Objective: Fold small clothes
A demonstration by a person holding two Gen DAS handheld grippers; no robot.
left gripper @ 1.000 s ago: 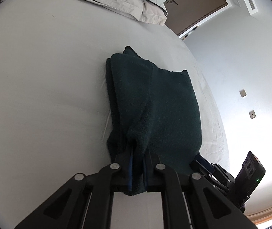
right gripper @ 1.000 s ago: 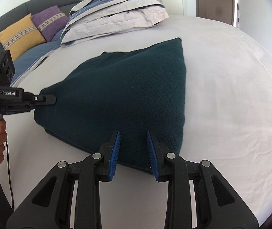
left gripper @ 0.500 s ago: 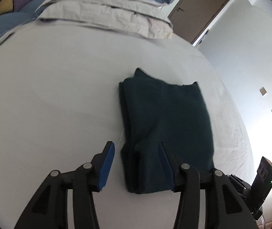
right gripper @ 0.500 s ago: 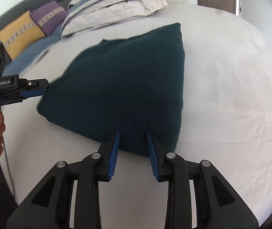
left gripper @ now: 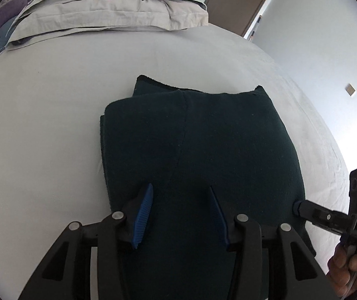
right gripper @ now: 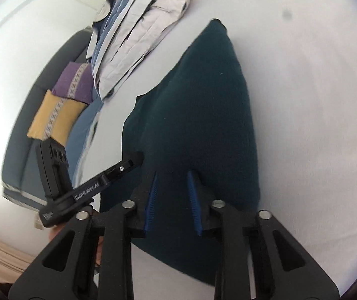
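Left wrist view, bed: the big white bed [left gripper: 53,125] holds everything; grey folded bedding [left gripper: 108,7] lies at its far end.
Cloth: the dark green folded fleece cloth [left gripper: 203,150] lies flat in the middle of the bed, long side running away from the left claw [left gripper: 181,215] toward the bedding.
Left claw: it sits right over the near end of the cloth, blue pads spread wide, holding nothing.
Right claw: the right claw [right gripper: 173,200] is over the cloth's near edge on the other side, pads a small way apart, also holding nothing.
Nearer one: both are about as close; I cannot pick one.
Change: one second ago the left claw pinched a raised bunch of cloth; now it has let go, and the cloth lies flat.
Next, my guess: grab the near end and fold it away.
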